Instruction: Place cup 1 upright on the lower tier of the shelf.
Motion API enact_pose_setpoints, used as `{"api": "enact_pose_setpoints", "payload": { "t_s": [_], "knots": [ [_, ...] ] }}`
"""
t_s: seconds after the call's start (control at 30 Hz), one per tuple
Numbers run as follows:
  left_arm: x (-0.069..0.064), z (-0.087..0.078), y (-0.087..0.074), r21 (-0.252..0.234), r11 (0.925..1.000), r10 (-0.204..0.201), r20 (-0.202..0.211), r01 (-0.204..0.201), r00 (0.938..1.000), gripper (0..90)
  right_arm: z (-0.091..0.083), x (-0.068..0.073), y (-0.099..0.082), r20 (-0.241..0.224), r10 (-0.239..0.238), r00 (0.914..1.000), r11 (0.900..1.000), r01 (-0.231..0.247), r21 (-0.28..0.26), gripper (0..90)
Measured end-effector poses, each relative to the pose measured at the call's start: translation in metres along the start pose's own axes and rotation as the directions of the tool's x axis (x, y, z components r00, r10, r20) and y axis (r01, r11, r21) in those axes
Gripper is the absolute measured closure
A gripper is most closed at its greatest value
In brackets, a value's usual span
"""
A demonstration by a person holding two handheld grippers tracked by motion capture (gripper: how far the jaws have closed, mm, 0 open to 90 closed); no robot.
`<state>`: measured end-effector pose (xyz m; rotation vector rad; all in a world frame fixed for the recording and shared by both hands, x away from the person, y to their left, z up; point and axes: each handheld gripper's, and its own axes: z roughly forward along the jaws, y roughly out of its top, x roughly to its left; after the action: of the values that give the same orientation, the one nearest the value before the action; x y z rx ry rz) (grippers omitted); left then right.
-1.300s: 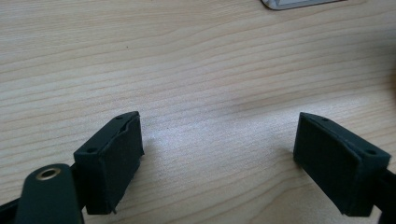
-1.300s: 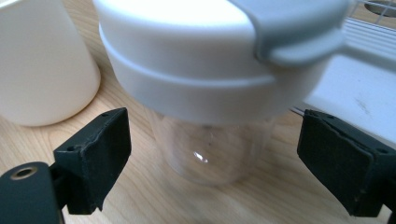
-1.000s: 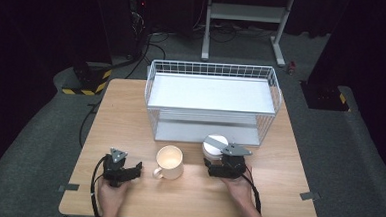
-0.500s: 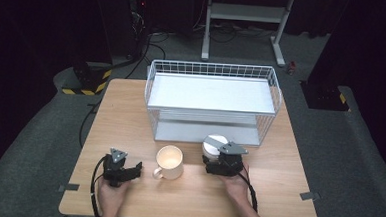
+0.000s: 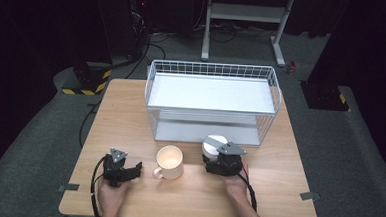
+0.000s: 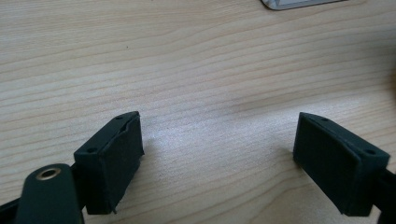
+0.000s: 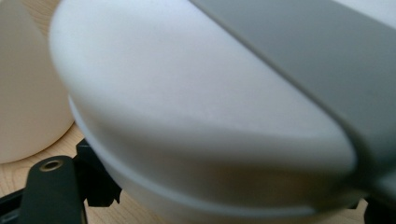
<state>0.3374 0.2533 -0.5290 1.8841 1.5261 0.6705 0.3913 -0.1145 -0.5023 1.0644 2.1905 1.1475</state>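
White round container (image 5: 213,145) on surface (image 5: 130,115), near-right of centre, just in front of wire rack (image 5: 211,102); cream mug (image 5: 169,161) to its left. Looks rigid, smooth, probably light; curved wall likely slippery, so grip across mid-body, pads square on. Right tool (image 5: 217,162) at its near side, body between jaws, which have just been closing; pad contact not visible, can't confirm grip. Right hand low behind it. Left tool (image 5: 136,169) rests near-left, jaws wide apart, empty.
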Motion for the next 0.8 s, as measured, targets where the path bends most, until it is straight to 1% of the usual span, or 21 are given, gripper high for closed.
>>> {"api": "enact_pose_setpoints", "payload": {
  "t_s": [0.1, 0.43, 0.53, 0.6, 0.63, 0.67, 0.8],
  "knots": [
    [0.0, 0.0, 0.0, 0.0, 1.0, 0.0, 0.0, 0.0, 1.0, 16.1, 0.0, 0.0, 0.0, 0.0, -0.011, 0.9999, 0.9999, 0.011, -0.002, 18.5],
    [0.0, 0.0, 0.0, 0.0, 1.0, 0.0, 0.0, 0.0, 1.0, 16.3, -0.005, -0.002, 0.002, -0.001, -0.009, 1.0, 0.9999, 0.009, -0.009, 18.6],
    [0.0, 0.0, 0.0, 0.0, 1.0, -0.001, 0.0, 0.001, 1.0, 16.2, -0.008, -0.004, 0.002, -0.001, 0.006, 1.0, 0.9999, -0.006, -0.01, 18.6],
    [0.0, 0.0, 0.0, 0.0, 1.0, -0.001, 0.0, 0.001, 1.0, 16.3, -0.008, -0.005, 0.002, -0.002, 0.003, 1.0, 0.9999, -0.003, -0.012, 18.6],
    [0.0, 0.0, 0.0, -0.001, 1.0, -0.003, 0.001, 0.003, 1.0, 16.3, -0.009, -0.004, 0.002, -0.001, 0.01, 1.0, 0.9999, -0.01, -0.009, 18.6],
    [0.0, 0.0, 0.0, -0.001, 1.0, -0.003, 0.001, 0.003, 1.0, 16.4, -0.01, -0.006, 0.003, 0.0, 0.0, 1.0, 0.9999, 0.0, -0.013, 18.6],
    [0.0, 0.0, 0.0, -0.001, 1.0, -0.003, 0.001, 0.003, 1.0, 16.5, -0.013, -0.009, 0.006, -0.001, -0.004, 1.0, 0.9998, 0.004, -0.019, 18.6]
  ]
}}
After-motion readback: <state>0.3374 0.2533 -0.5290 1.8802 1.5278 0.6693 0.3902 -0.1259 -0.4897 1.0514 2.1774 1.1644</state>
